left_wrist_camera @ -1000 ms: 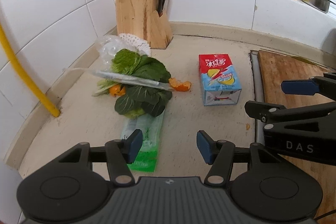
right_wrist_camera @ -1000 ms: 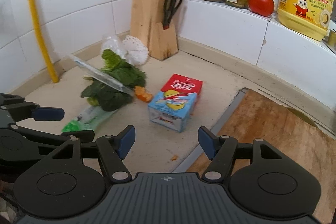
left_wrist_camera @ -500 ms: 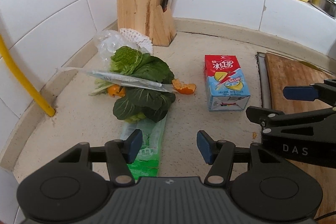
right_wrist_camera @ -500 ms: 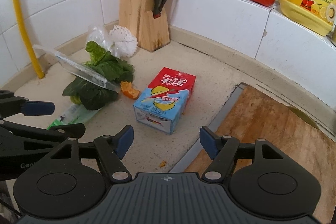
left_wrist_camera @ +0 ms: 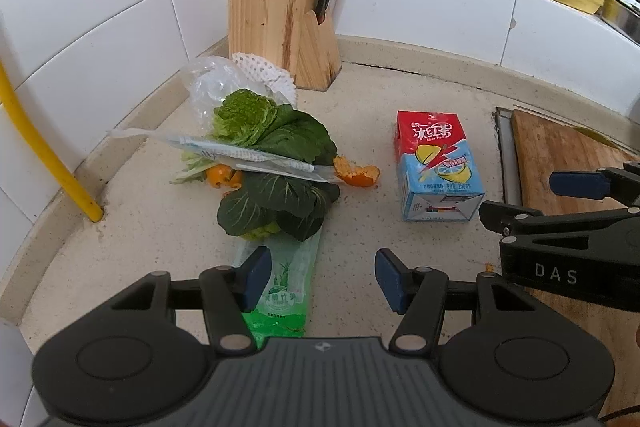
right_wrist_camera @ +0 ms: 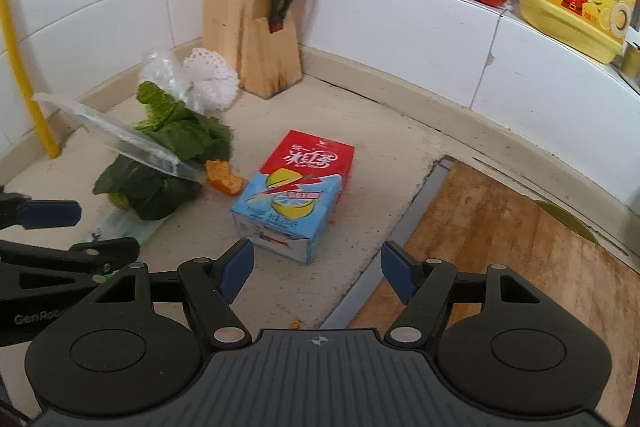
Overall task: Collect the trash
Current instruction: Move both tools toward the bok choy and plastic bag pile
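While both grippers, left (left_wrist_camera: 318,277) and right (right_wrist_camera: 318,273), are held open and empty, the red-and-blue cardboard drink carton (right_wrist_camera: 294,193) at frame centre could be toppled by an off-centre closure.

A speckled beige tabletop (left_wrist_camera: 400,95) is seen in a tiled corner. On it are laid a pile of green leaves (left_wrist_camera: 276,167), a green plastic wrapper (left_wrist_camera: 286,291), an orange peel (left_wrist_camera: 357,175) and an iced-tea carton (left_wrist_camera: 438,167). A wooden knife block (left_wrist_camera: 280,11) and a cutting board (right_wrist_camera: 520,259) are also set on it.
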A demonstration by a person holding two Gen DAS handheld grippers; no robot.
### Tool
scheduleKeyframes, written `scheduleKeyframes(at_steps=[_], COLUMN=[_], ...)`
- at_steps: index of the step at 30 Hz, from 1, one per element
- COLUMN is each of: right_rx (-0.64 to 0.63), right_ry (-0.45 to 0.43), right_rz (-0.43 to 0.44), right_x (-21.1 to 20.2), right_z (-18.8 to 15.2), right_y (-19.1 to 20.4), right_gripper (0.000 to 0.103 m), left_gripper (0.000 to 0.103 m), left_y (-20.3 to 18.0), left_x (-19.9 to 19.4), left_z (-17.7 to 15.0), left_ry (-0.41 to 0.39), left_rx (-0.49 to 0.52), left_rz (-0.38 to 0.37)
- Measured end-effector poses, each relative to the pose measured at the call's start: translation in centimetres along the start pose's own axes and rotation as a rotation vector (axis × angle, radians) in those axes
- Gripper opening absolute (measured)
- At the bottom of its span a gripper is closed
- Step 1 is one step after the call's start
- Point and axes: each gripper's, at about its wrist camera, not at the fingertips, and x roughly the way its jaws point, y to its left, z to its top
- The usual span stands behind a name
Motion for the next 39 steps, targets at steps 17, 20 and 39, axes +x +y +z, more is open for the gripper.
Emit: scheduleKeyframes(at_steps=[17,20,39], right_rx=[-0.021,-0.038,0.045], right_ry=[0.011,0.011,0.014], right_rz=[-0.021,-0.013,0.054], right_x=[1.2,1.9,5.9], right_z=[0.3,0.6,5.3], right_y=[-1.2,-1.1,-0.9], right_gripper=[0.080,0.081,0.086], left_gripper=[0.052,0.052,0.052], left_y=[5.0,5.7,10.9], left_x=[0.3,0.3,0.3], left_z=[0.3,0.4,2.9], left_ry=[-0.018,-0.032,-0.082], left_rx=[-0.086,-0.095,-0.258], left_rz=[0.066,0.065,0.006])
